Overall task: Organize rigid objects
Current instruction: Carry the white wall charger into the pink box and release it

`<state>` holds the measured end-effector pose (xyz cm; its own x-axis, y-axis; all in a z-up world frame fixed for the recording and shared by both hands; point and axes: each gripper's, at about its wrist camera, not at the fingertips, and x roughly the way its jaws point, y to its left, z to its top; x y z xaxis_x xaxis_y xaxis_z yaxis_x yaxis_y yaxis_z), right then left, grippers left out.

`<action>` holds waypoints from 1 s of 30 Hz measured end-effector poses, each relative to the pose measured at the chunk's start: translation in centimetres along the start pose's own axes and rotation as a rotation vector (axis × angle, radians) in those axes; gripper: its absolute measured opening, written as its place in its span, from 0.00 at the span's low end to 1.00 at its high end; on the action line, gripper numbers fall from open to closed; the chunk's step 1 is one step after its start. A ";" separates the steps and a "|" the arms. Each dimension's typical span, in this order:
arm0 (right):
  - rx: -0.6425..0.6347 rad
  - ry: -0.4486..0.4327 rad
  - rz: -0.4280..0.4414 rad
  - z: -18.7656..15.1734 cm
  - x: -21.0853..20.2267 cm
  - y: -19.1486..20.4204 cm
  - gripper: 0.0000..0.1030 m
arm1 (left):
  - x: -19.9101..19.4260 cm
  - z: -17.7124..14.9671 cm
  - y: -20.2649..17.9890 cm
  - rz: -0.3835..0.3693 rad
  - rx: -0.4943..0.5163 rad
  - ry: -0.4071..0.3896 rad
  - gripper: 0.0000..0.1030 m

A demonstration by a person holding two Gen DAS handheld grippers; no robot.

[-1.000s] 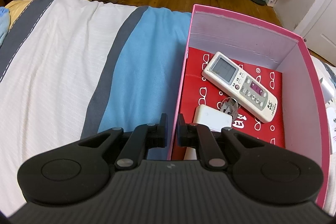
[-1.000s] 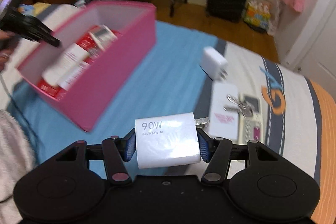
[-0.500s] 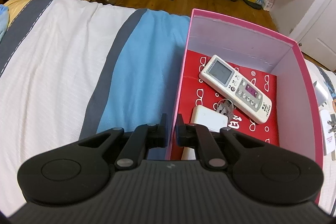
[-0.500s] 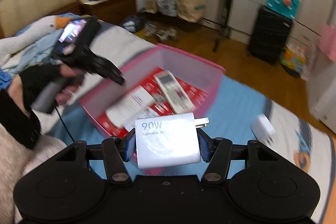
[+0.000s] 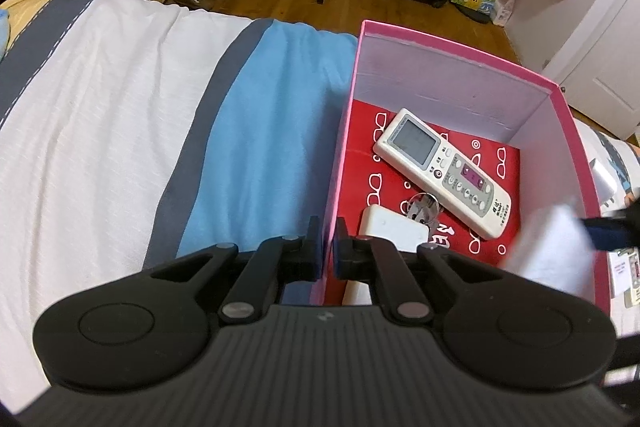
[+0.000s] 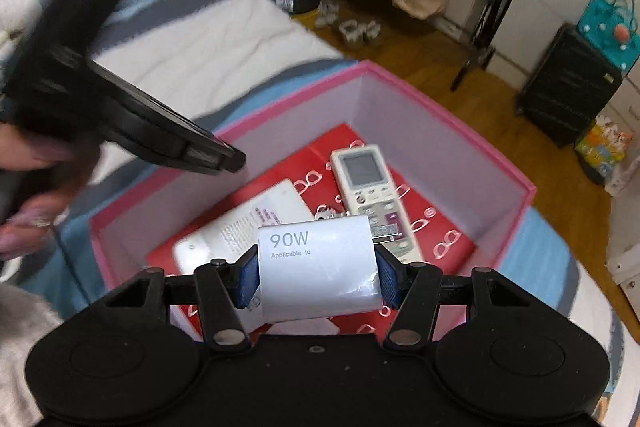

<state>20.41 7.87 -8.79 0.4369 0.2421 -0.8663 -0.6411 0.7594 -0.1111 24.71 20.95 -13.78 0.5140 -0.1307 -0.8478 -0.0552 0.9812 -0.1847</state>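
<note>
Pinching the pink box (image 5: 576, 147) wall low in the frame, my left gripper (image 5: 327, 245) has its jaws together on it to steady it. My right gripper (image 6: 316, 267) jaws clamp the white charger (image 6: 320, 267) above the box, lower centre, ready to drop beside the remote (image 6: 372, 187).

Both rigs are matte black plastic. The left gripper (image 5: 328, 247) has a ribbed, grooved top deck with a tiny pale logo behind the claw, two big round housings with raised discs either side, and angled linkage arms with silver pivot screws. The fingers (image 5: 314, 247) are black and blocky. The right gripper (image 6: 316, 273) is the same build but its deck looks smooth, with a small hole at centre, triangular cut-outs in the arms, and blue pads (image 6: 248, 277) on the fingertips. A fuzzy grey sleeve (image 6: 16, 339) shows far left of that claw.
</note>
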 end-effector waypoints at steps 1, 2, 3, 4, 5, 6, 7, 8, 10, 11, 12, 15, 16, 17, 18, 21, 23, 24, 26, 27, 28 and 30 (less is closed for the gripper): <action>-0.010 0.022 0.002 0.1 0.9 0.2 0.61 | 0.0 0.0 0.0 -0.001 -0.001 0.000 0.05; -0.010 0.042 0.000 0.2 1.8 0.3 0.61 | 0.0 0.0 -0.1 0.000 0.000 0.000 0.05; 0.003 0.059 -0.008 0.3 2.6 0.1 0.61 | 0.1 0.0 0.0 -0.001 -0.001 0.000 0.05; 0.021 0.071 -0.016 0.5 3.2 0.0 0.61 | 0.0 0.0 0.0 -0.003 -0.002 0.000 0.05; 0.051 0.085 -0.028 0.6 3.8 -0.2 0.61 | 0.0 0.1 -0.1 -0.003 -0.002 0.000 0.05; 0.090 0.099 -0.039 0.8 4.2 -0.7 0.61 | 0.1 0.1 -0.1 -0.002 0.002 0.000 0.05; 0.120 0.109 -0.038 1.0 4.6 -1.0 0.61 | 0.1 0.1 -0.1 -0.002 0.004 -0.001 0.05; 0.145 0.114 -0.029 1.1 4.9 -1.3 0.61 | 0.2 0.1 -0.1 -0.005 -0.001 0.000 0.05; 0.198 0.128 -0.004 1.2 5.2 -1.8 0.61 | 0.1 0.1 0.1 -0.011 -0.009 0.003 0.05; 0.207 0.136 0.006 1.1 5.5 -1.8 0.61 | 0.1 0.1 0.1 -0.012 -0.007 0.002 0.05; 0.208 0.145 0.014 1.2 5.7 -1.7 0.61 | 0.1 0.1 0.0 -0.011 -0.005 0.002 0.05; 0.188 0.190 0.019 0.9 6.4 -1.0 0.61 | 0.1 0.1 -0.1 -0.007 0.005 0.001 0.05; 0.193 0.193 0.028 0.8 6.5 -0.9 0.61 | 0.0 0.1 -0.1 -0.006 0.005 0.001 0.05; 0.202 0.196 0.042 0.8 6.8 -0.9 0.61 | 0.0 0.0 -0.1 -0.003 0.006 0.002 0.05; 0.218 0.199 0.047 0.7 6.9 -1.1 0.61 | 0.0 0.0 -0.1 -0.001 0.007 0.001 0.06; 0.217 0.145 -0.010 0.7 5.7 -1.4 0.69 | 0.0 0.1 -0.2 0.002 0.003 0.002 0.07; 0.198 0.097 -0.030 0.4 3.7 -1.7 0.69 | 0.1 0.2 -0.2 0.005 -0.001 0.005 0.07; 0.199 0.073 -0.026 0.2 2.6 -1.9 0.69 | 0.1 0.2 -0.2 0.008 -0.004 0.007 0.08; 0.208 0.019 -0.006 -0.4 -0.1 -2.5 0.69 | 0.1 0.3 -0.2 0.011 -0.007 0.010 0.08; 0.207 -0.006 0.002 -0.8 -1.5 -2.8 0.69 | 0.1 0.3 -0.1 0.012 -0.007 0.010 0.08; 0.201 -0.033 0.007 -1.4 -3.1 -3.1 0.69 | 0.1 0.3 -0.2 0.013 -0.008 0.010 0.08; 0.188 -0.076 0.010 -2.6 -5.8 -3.7 0.70 | 0.1 0.3 -0.2 0.017 -0.008 0.012 0.08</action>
<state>18.58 2.12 -4.58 0.4821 0.2900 -0.8267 -0.5195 0.8545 -0.0033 25.06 20.76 -13.67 0.5028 -0.1161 -0.8566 -0.0706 0.9821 -0.1746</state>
